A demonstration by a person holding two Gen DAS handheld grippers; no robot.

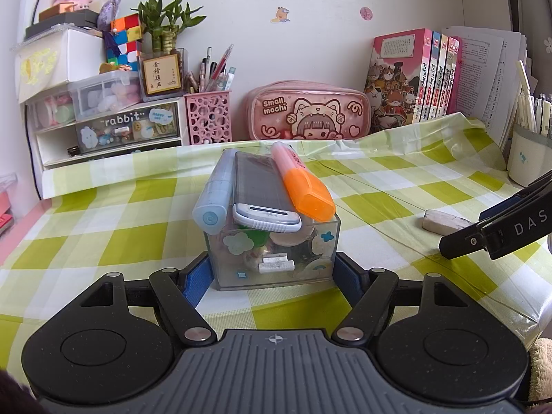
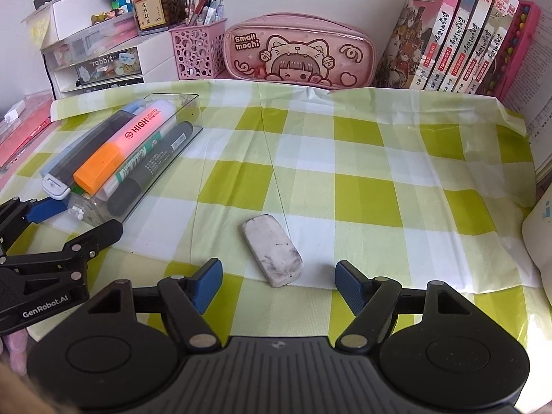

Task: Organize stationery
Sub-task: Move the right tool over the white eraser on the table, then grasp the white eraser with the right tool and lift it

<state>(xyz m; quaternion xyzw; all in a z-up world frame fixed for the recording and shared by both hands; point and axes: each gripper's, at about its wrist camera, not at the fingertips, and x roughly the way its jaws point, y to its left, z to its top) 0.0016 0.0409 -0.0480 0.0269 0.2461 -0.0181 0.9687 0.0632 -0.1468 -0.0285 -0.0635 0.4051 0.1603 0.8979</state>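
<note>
A clear plastic box (image 1: 276, 262) stands on the green checked tablecloth, with an orange highlighter (image 1: 303, 186), a blue marker (image 1: 214, 203) and a dark flat case (image 1: 262, 189) lying across its top. My left gripper (image 1: 274, 276) has its blue pads on both sides of the box's near end, touching or nearly so. In the right wrist view the box (image 2: 131, 158) also holds a black marker (image 2: 151, 169). A dirty white eraser (image 2: 272, 248) lies just ahead of my open, empty right gripper (image 2: 279, 283). The eraser also shows in the left wrist view (image 1: 445, 222).
A pink "Small mochi" pencil case (image 2: 300, 51), a pink pen holder (image 2: 196, 51), a drawer unit (image 1: 110, 131) and a row of books (image 2: 462, 34) line the back wall. A white cup (image 1: 528, 162) stands at the right edge.
</note>
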